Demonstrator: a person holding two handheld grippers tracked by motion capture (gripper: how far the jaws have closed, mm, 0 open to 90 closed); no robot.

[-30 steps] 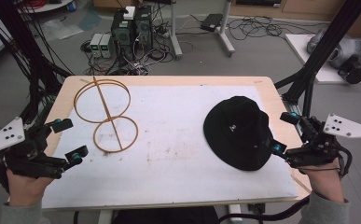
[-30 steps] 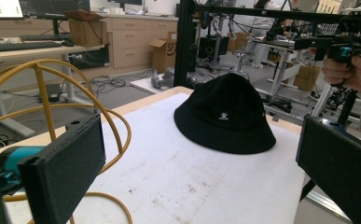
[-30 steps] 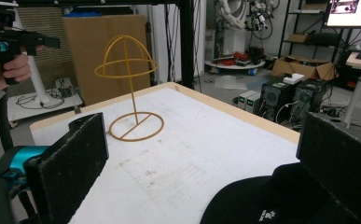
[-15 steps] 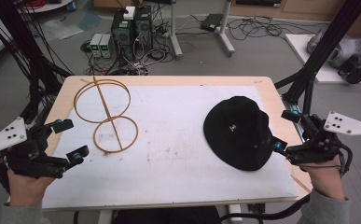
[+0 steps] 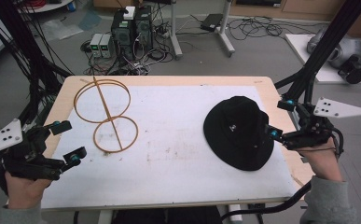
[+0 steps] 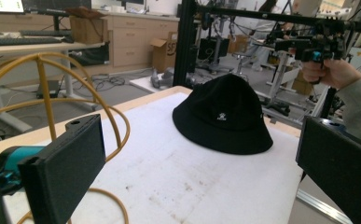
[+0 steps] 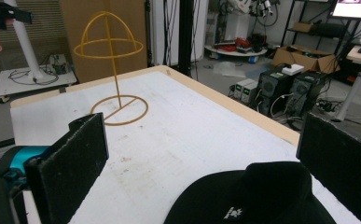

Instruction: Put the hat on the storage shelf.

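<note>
the left gripper has its flat black jaws spread wide with nothing between them; just ahead of it stands a thin yellow wire hat stand, a domed cage on a stem over a ring base. the right gripper, jaws likewise parted, sits just beside the brim of a soft black fabric bucket hat bearing a small white emblem, unreadable, on the white-topped wooden table.

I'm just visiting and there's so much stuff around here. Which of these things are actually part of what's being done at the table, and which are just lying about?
Likely part of the job:
- black hat, lying on the table
- yellow wire hat stand
- left gripper and right gripper, both open, empty

Just lying about:
- computer towers on the floor
- tangled cables
- cardboard boxes
</note>
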